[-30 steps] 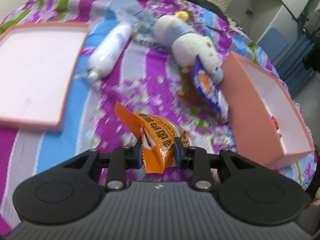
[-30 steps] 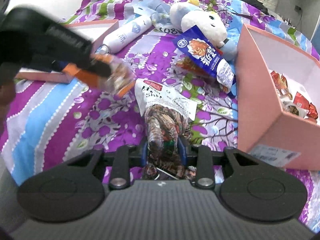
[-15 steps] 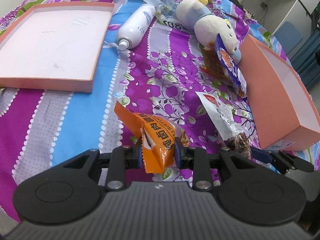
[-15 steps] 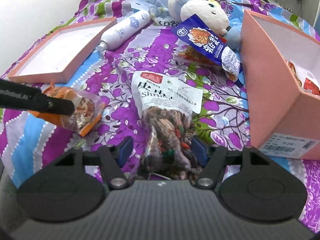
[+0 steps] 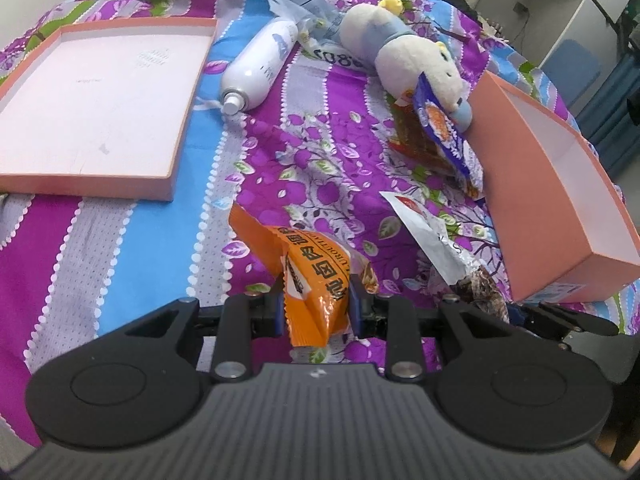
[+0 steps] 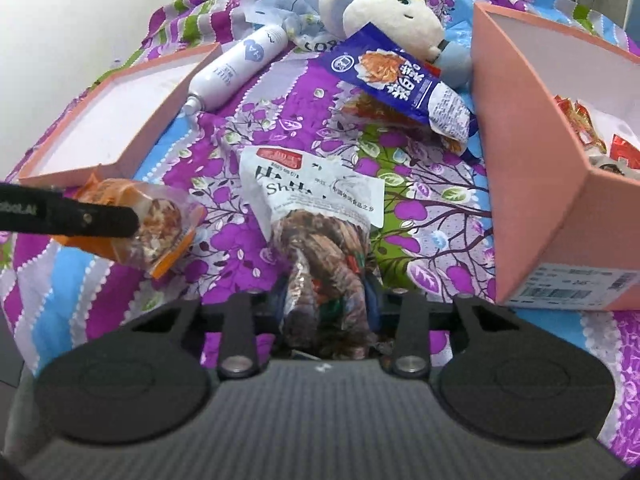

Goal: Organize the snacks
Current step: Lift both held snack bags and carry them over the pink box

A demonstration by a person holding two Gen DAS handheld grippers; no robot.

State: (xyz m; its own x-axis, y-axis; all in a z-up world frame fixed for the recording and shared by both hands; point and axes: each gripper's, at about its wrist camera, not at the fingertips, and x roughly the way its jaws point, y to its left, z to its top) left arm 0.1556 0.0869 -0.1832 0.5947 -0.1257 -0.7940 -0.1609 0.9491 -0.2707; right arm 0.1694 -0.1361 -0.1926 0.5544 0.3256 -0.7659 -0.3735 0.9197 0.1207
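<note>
Both grippers are holding snack bags over the purple flowered bedspread (image 5: 328,168). The left gripper (image 5: 318,308) is squeezing an orange snack bag (image 5: 316,280) between its blue pads, and the bag is sticking up and forward out of the jaws. From the right wrist view, this same bag (image 6: 156,232) is showing a clear window with bits of food inside, and one black finger (image 6: 80,216) is lying across it. The right gripper (image 6: 326,300) is closing its jaws on a white and clear snack bag (image 6: 316,216) full of dark brown pieces. The bag's bottom end is sitting between the pads, and its white top is lying flat on the bedspread, pointing away. Further back, a blue snack packet (image 6: 400,80) is leaning on top of an orange-red packet (image 6: 376,110), just beside the tall pink box (image 6: 532,184). This box is standing on the right, and some red and white wrapped snacks (image 6: 592,132) are lying inside it. A shallow pink lid (image 5: 100,96) is lying open side up on the left, well apart from the box. A white spray bottle (image 5: 260,68) is lying on its side between the lid and a white plush toy (image 5: 408,56). A crumpled clear plastic bag (image 5: 296,4) is lying behind the bottle.
</note>
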